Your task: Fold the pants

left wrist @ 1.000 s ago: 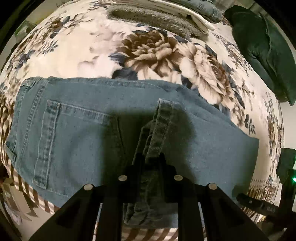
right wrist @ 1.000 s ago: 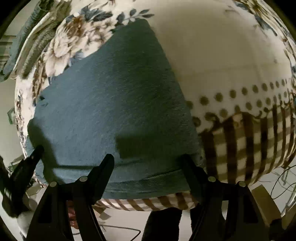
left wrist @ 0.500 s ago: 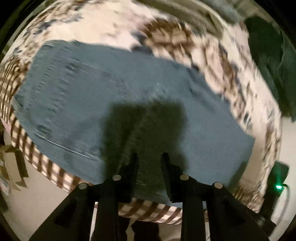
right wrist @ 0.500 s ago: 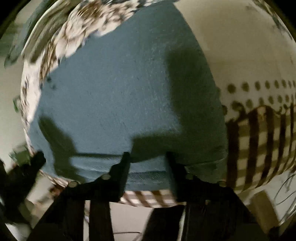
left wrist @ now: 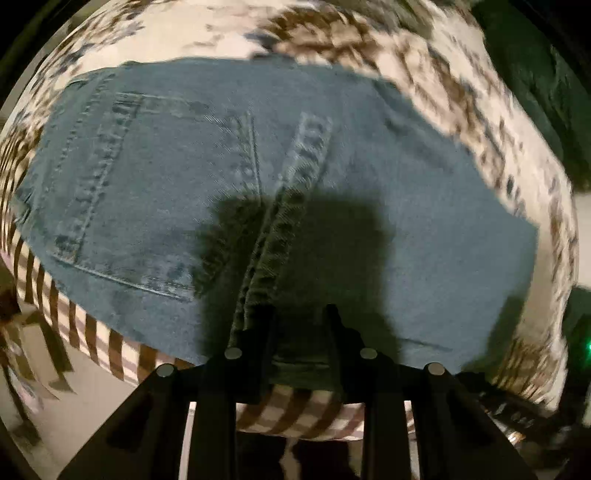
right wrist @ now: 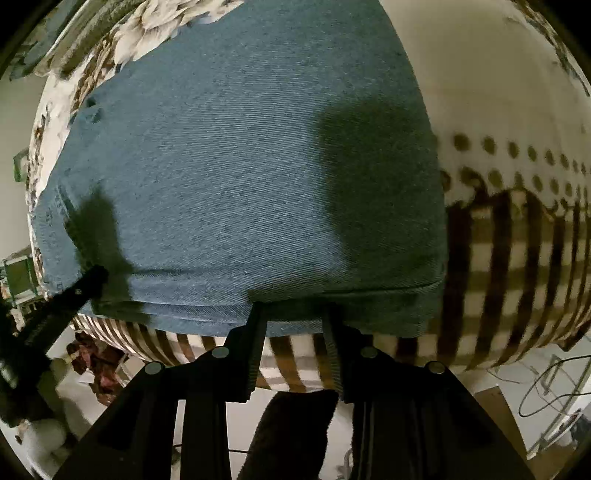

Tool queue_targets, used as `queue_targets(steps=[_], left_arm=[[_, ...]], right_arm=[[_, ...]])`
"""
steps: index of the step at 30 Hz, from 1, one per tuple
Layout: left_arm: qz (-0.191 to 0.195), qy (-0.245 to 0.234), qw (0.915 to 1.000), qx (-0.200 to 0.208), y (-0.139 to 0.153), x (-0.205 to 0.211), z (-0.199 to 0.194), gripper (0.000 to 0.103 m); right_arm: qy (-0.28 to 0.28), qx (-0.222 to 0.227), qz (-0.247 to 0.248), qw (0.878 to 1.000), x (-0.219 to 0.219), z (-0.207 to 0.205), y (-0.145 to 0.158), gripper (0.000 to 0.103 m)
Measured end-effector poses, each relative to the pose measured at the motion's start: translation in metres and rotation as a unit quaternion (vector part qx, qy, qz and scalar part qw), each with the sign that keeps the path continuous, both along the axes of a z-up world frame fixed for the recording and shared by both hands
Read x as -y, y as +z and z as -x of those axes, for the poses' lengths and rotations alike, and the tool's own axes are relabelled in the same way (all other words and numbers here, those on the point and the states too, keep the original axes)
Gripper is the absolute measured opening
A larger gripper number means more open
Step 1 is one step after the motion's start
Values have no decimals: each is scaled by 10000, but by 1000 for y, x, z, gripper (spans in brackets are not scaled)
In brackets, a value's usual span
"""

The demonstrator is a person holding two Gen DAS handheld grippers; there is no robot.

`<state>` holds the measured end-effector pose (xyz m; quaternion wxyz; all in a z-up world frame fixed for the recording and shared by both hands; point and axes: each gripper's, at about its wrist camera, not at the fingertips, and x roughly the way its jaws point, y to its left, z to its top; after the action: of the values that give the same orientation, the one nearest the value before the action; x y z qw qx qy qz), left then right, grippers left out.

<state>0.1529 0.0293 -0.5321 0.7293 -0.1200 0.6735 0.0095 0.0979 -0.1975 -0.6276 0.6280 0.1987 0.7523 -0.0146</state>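
Observation:
Blue denim pants [left wrist: 155, 192] lie folded on a floral bedspread [left wrist: 207, 33], back pocket up, near the bed's front edge. My left gripper [left wrist: 299, 314] sits at the near edge of the denim, its jaws a narrow gap apart around the folded seam ridge [left wrist: 291, 192]; whether it grips the cloth is unclear. In the right wrist view the pants [right wrist: 229, 166] fill the frame. My right gripper [right wrist: 291, 310] is at their near hem [right wrist: 184, 314], jaws narrowed over the hem edge. The left gripper's finger [right wrist: 74, 291] shows at the left.
The bedspread's brown striped border [right wrist: 517, 258] hangs over the bed's front edge. A dark green cushion [left wrist: 535, 85] lies at the far right of the bed. Clutter and cables [right wrist: 546, 380] lie on the floor below.
Both grippers have dropped to the near edge of the pants. The right jaws have narrowed from wide open. The left jaws let go the bunched denim, which now lies flat.

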Motion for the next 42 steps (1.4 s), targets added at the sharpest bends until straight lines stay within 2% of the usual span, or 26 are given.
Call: queue_targets(steps=[1, 2, 3, 4, 5, 6, 10, 12, 14, 16, 18, 20, 21, 22, 23, 27, 28, 30, 34, 35, 36, 37, 38, 39, 42], left_arm=[[106, 184, 9997, 124, 11, -7, 2, 24], [207, 325, 9990, 248, 20, -13, 5, 30], [316, 532, 9972, 425, 33, -25, 10, 37], [341, 654, 9960, 495, 38, -34, 13, 60], [359, 790, 9947, 561, 43, -48, 18, 81], [354, 949, 9929, 623, 47, -62, 23, 87], [360, 1677, 9819, 805, 40, -127, 37, 88], [480, 2233, 9701, 821, 28, -163, 46, 87], [689, 2787, 9534, 928, 17, -196, 55, 87], [965, 3432, 9275, 1127, 7, -225, 71, 87], [1296, 4065, 8940, 1366, -2, -250, 87, 87], [1557, 4436, 8682, 1585, -11, -271, 92, 83], [1646, 4510, 8623, 1614, -14, -277, 90, 79], [1769, 4525, 8581, 1665, -17, -279, 87, 64], [1899, 4509, 8554, 1701, -18, -282, 81, 60], [1848, 4413, 8698, 1204, -40, -287, 59, 64], [1887, 4428, 8698, 1081, -47, -289, 57, 64], [2007, 4527, 8618, 1101, -49, -292, 60, 64], [2044, 4519, 8600, 1201, -53, -291, 59, 65], [2017, 4514, 8604, 1233, -51, -291, 58, 63], [1925, 4488, 8625, 1325, -47, -290, 56, 55], [1721, 4408, 8686, 1473, -38, -287, 53, 39], [1489, 4278, 8777, 1563, -29, -283, 49, 30], [1263, 4136, 8854, 1703, -16, -277, 48, 28], [865, 3819, 8953, 2124, 15, -260, 50, 23]], right_arm=[[14, 29, 47, 10000, -1, -2, 5, 45], [6, 101, 93, 9999, -6, -9, 9, 59], [-9, 167, -20, 9999, -9, -12, 17, 65], [-14, 282, -11, 9996, -11, -14, 25, 71], [7, 341, -39, 9994, -13, -16, 30, 71], [36, 390, -86, 9992, -17, -20, 36, 71], [103, 460, -172, 9987, -34, -36, 43, 72], [47, 462, -272, 9986, -41, -46, 41, 72], [12, 531, -358, 9979, -49, -55, 35, 72], [12, 507, -236, 9984, -59, -59, 27, 72], [39, 466, -71, 9989, -79, -64, 17, 72], [54, 422, -9, 9991, -86, -70, 10, 72], [70, 389, 50, 9992, -89, -73, 7, 72], [87, 371, 99, 9992, -92, -75, 5, 72], [108, 350, 160, 9992, -94, -77, 2, 72], [106, 299, 343, 9989, -101, -82, -4, 72], [98, 293, 364, 9989, -102, -82, -4, 72], [70, 289, 373, 9989, -103, -82, -4, 73], [74, 309, 353, 9989, -108, -79, -9, 73], [72, 310, 353, 9989, -107, -78, -9, 73], [47, 319, 346, 9989, -106, -78, -9, 73], [20, 330, 335, 9989, -103, -76, -8, 73], [3, 337, 330, 9989, -104, -78, -9, 73], [20, 343, 352, 9988, -104, -79, -8, 73], [213, 350, 702, 9967, -108, -77, -5, 76]])
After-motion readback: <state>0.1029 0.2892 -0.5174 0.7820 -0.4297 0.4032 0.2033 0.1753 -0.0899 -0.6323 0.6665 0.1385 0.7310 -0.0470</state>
